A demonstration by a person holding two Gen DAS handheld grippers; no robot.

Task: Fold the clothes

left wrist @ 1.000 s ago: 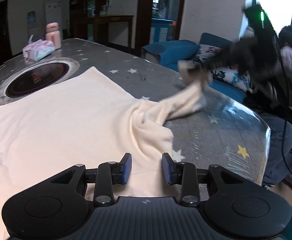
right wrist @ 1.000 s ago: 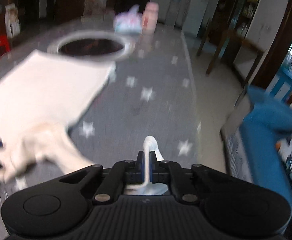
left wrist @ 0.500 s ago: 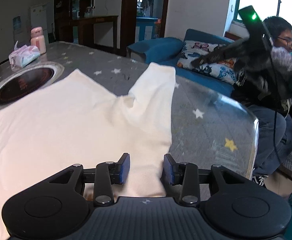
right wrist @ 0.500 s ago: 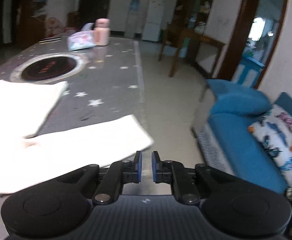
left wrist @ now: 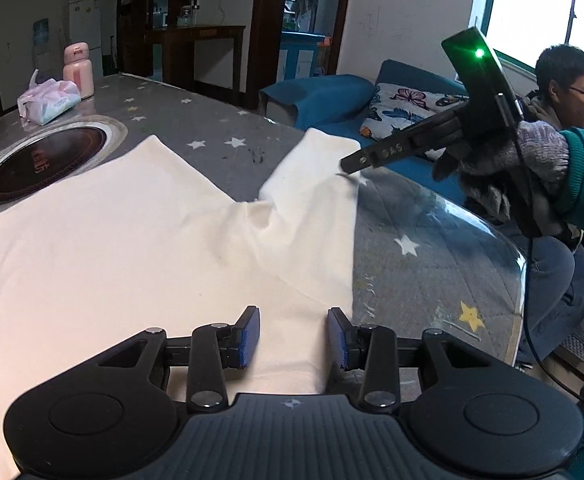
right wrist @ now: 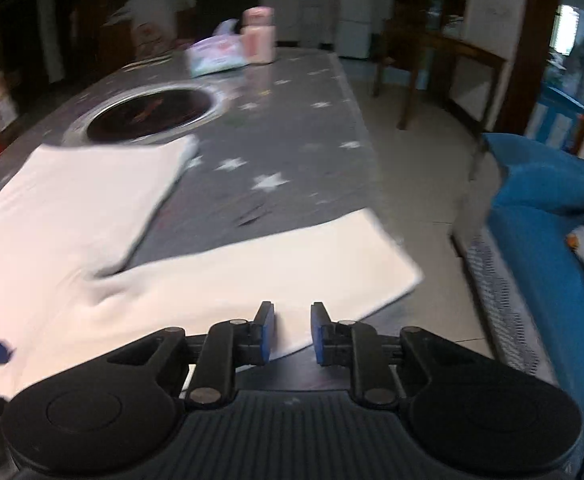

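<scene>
Cream garment (left wrist: 112,240): spread flat on the grey star-printed surface (left wrist: 412,216), one sleeve (left wrist: 316,184) laid out toward the surface's rounded edge. Its near and left portions are cut off by both views; neckline and hem cannot be made out.

Left claw (left wrist: 294,334): partly open, blue pads standing apart over the garment's near edge. Cloth shows between the pads, but they do not press on it. Whether the tips touch the fabric cannot be told.

Right claw (right wrist: 292,332): jaws opening, a narrow gap between the blue pads, poised at the sleeve's near edge. Nothing gripped; the right wrist view is blurred, so contact with the cloth is uncertain. From the left wrist view, only its dark fingers show side-on, tips at the sleeve's far corner.

Round dark inset burner (left wrist: 44,160): beyond the garment, partly cut by the frame edge.

Pink bottle (left wrist: 78,68) and tissue pack (left wrist: 48,98): just beside each other at the far end.

Blue sofa (left wrist: 320,96) with a patterned cushion (left wrist: 408,106): beyond the surface, partly hidden.

Seated person (left wrist: 560,128): largely hidden behind the right hand's sleeve.
</scene>
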